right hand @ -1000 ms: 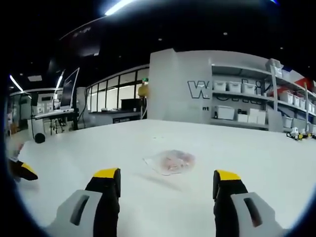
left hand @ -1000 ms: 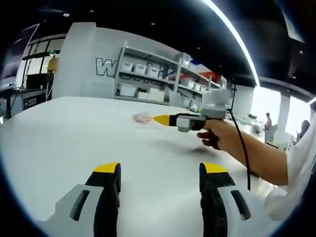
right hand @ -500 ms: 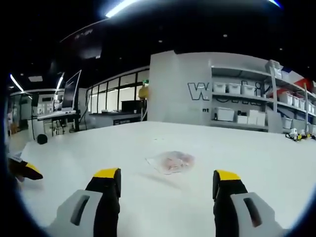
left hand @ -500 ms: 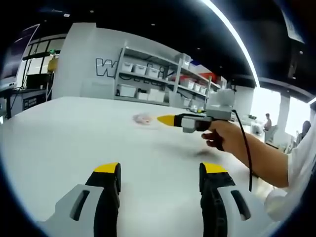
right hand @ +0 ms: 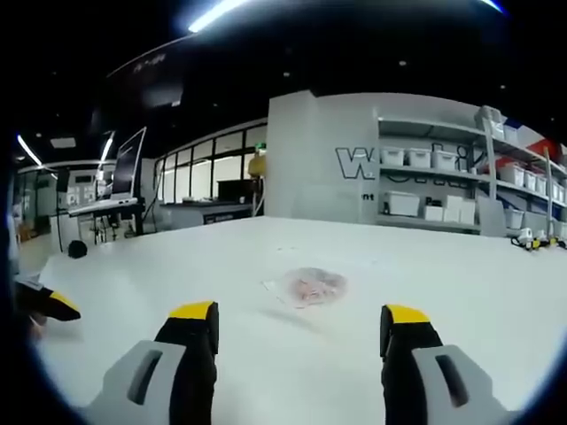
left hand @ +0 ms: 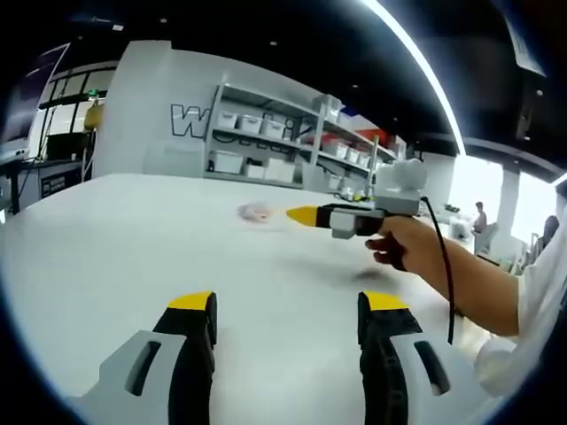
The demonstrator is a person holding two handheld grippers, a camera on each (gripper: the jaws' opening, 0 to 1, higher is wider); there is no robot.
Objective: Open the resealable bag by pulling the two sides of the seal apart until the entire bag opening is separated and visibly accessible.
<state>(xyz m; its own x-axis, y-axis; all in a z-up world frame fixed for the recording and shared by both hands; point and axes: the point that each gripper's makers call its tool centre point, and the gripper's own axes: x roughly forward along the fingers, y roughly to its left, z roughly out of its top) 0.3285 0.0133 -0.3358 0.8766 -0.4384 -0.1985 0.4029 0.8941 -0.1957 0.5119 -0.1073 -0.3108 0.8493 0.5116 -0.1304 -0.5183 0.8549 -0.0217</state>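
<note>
A clear resealable bag [right hand: 310, 286] with pinkish contents lies flat on the white table [right hand: 425, 283], ahead of my right gripper [right hand: 292, 314], which is open and empty. In the left gripper view the same bag [left hand: 255, 212] is a small blurred patch far off on the table. My left gripper [left hand: 288, 303] is open with nothing between its jaws, well short of the bag. The right gripper [left hand: 306, 215] comes in from the right there, held by a hand [left hand: 407, 248], its yellow tip just right of the bag. The left gripper's yellow tip [right hand: 55, 305] shows at the left edge of the right gripper view.
Shelving with white bins [left hand: 266, 146] stands behind the table against a grey wall. A desk with a monitor [right hand: 115, 190] stands at the far left. A black cable [left hand: 440, 274] hangs from the right gripper. A white sleeve [left hand: 532, 301] shows at the right edge.
The right gripper has drifted slightly to the right and away in the left gripper view; in its own view the bag sits a little farther off. The bag itself has not moved.
</note>
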